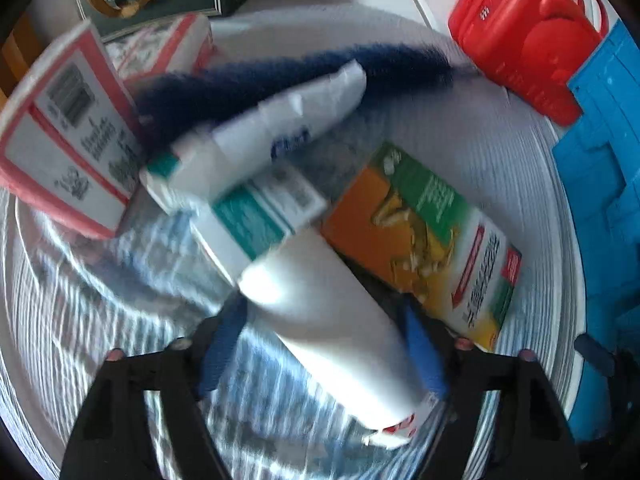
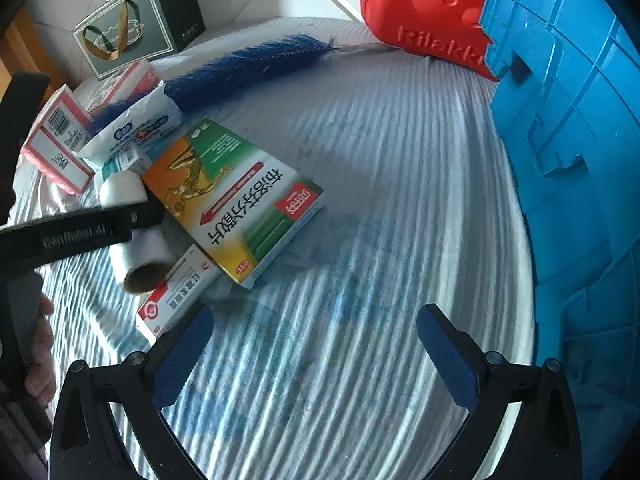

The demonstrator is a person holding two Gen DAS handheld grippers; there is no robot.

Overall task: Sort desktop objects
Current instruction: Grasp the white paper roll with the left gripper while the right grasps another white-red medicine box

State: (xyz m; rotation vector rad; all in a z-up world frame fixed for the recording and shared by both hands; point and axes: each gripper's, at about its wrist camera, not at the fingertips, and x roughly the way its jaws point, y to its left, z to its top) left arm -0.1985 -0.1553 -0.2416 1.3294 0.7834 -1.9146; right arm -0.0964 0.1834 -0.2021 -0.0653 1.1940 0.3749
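Left gripper: pointing steeply down, set astride a white roll lying on the striped cloth. Blue pad at 3 o'clock seemingly against the roll, pad at 9 o'clock perhaps just apart; too blurred to tell if truly clamped or only around it. Roll touching a teal-and-white box at its 11 o'clock end. Orange-and-green medicine box just beside the roll at 2 o'clock.

Right gripper: jaws spread wide, nothing between them, only bare cloth below. Small red-and-white box just beside its pad at 9 o'clock, tucked partly under the medicine box. Further toward 10 o'clock, a tissue pack and a pink-framed box. Blue feather duster across the cloth at 11 o'clock, resting on the tissue pack. Dark green gift box behind it. Red case at 1 o'clock, touching the blue crate filling 3 o'clock. Person's hand at 9 o'clock, on the left gripper's handle.
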